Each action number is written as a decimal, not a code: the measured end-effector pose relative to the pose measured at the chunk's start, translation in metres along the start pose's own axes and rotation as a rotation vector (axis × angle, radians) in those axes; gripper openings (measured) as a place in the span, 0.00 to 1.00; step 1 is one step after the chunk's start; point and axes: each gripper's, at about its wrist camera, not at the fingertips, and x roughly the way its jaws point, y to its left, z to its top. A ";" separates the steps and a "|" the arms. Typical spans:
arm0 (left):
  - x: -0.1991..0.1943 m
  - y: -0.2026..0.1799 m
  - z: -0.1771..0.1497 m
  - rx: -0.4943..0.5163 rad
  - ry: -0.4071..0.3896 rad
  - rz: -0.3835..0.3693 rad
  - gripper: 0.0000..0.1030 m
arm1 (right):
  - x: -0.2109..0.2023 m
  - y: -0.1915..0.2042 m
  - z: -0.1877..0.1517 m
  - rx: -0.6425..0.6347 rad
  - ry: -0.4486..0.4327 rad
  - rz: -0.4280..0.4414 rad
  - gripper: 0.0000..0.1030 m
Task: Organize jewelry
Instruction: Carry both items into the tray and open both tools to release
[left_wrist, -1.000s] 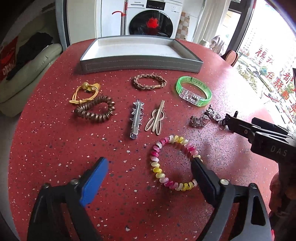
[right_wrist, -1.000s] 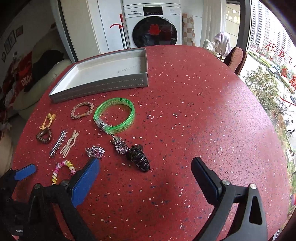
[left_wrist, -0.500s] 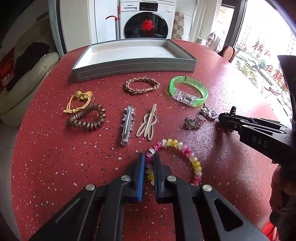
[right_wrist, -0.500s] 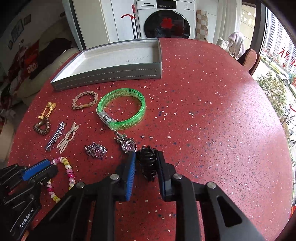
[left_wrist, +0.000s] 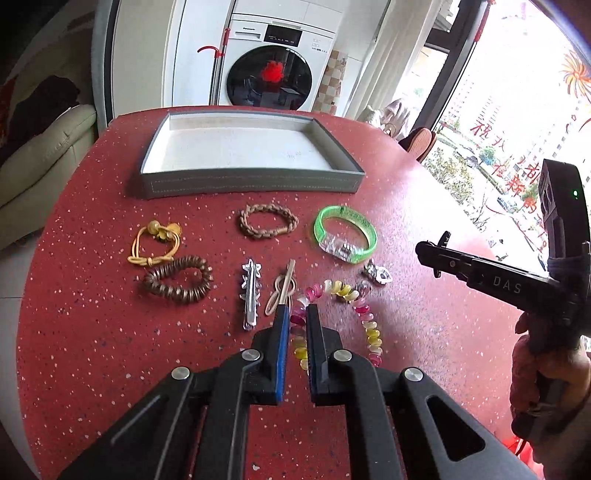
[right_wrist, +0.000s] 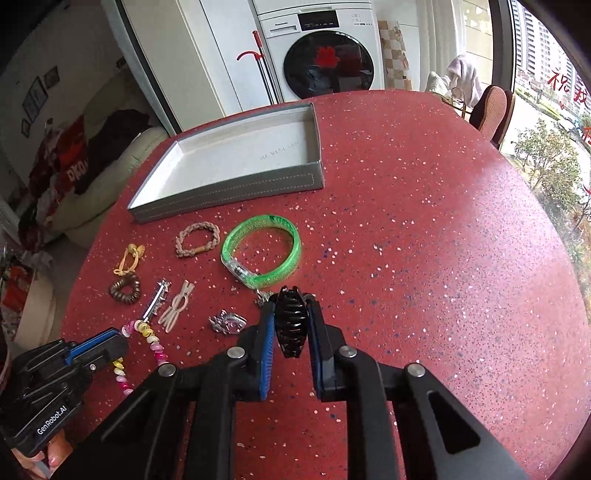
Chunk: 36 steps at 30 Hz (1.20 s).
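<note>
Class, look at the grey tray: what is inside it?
The tray shows only its pale lining with faint marks; no jewelry inside. Its near wall hides a thin strip of the floor just behind it.

In the left wrist view the tray (left_wrist: 251, 182) lies at upper centre on the table (left_wrist: 92, 332). Below it, the braid (left_wrist: 267, 220) sits left of the bangle (left_wrist: 345, 236); two clips (left_wrist: 251, 291) lie side by side lower down.

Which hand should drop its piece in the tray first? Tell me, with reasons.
Left, probably. Left gripper, holding the beaded bracelet, faces the tray squarely; right gripper, holding the black claw clip, sits off its corner.
</note>
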 end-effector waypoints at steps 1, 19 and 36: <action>-0.003 0.003 0.008 -0.009 -0.007 -0.007 0.26 | -0.002 0.002 0.006 0.001 -0.007 0.011 0.18; 0.050 0.072 0.183 -0.023 -0.122 0.082 0.26 | 0.074 0.028 0.166 -0.002 0.011 0.088 0.18; 0.184 0.100 0.204 0.064 0.040 0.257 0.26 | 0.190 0.024 0.201 0.015 0.107 -0.003 0.18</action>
